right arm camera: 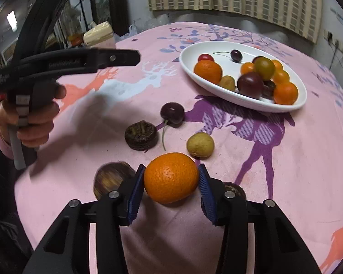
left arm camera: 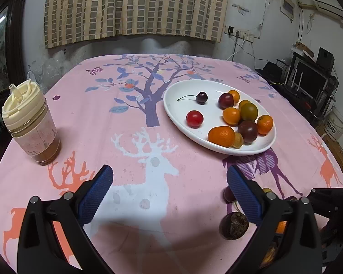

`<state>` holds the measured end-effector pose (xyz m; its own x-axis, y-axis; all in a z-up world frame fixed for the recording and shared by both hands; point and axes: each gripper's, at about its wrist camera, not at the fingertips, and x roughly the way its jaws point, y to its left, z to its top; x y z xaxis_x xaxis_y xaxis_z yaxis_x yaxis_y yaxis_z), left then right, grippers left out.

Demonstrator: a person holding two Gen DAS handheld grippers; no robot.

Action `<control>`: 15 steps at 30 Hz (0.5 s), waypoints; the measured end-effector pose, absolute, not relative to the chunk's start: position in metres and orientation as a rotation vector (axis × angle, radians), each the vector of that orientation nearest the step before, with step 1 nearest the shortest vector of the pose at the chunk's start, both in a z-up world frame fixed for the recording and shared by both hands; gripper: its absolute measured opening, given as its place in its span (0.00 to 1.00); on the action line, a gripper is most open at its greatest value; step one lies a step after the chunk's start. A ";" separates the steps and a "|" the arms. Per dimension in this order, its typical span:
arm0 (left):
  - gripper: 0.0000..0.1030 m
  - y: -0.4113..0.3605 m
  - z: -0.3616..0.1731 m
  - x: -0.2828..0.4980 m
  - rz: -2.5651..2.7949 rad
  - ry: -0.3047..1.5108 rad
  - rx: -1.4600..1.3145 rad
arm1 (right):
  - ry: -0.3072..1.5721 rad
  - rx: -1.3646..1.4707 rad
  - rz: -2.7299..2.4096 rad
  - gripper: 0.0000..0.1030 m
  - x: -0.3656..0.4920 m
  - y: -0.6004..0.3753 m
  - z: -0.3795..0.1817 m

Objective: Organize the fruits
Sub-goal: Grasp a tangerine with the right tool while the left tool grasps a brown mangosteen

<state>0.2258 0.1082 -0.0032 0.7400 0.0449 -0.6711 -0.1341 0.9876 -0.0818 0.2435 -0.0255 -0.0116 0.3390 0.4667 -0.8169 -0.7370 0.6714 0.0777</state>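
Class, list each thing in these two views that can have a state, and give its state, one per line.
Right gripper: closed on the orange.
Left gripper: open, holding nothing.
White plate: holds fruit.
Loose cherry: on the tablecloth, off the plate.
Lidded cup: upright, lid on.

Pink tablecloth (left arm camera: 98, 123) with tree and deer prints covers the table. Clear tumbler (left arm camera: 30, 123) with cream flip-straw lid stands near its left edge, brownish contents inside. Behind: checked curtain (left arm camera: 135, 6) on the wall, wall outlets with cables (left arm camera: 240, 35), black shelving with electronics (left arm camera: 308, 75) at right.
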 end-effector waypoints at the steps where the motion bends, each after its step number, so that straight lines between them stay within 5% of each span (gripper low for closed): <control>1: 0.95 0.108 -0.003 0.226 0.096 0.733 -0.126 | 0.940 -0.311 0.814 0.43 0.244 -0.027 -0.011; 10: 0.93 0.086 -0.010 0.221 -0.146 0.806 -0.100 | 0.913 0.046 0.760 0.43 0.273 -0.079 0.011; 13: 0.64 0.063 -0.019 0.215 -0.266 0.850 -0.033 | 0.921 0.069 0.724 0.43 0.278 -0.086 0.010; 15: 0.58 0.053 -0.027 0.213 -0.291 0.873 -0.005 | 0.933 0.088 0.734 0.43 0.280 -0.087 0.009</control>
<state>0.2133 0.0534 -0.0271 0.6052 -0.2539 -0.7545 0.2500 0.9604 -0.1227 0.2795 -0.0865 0.0088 0.3751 0.6089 -0.6989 -0.5363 0.7575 0.3722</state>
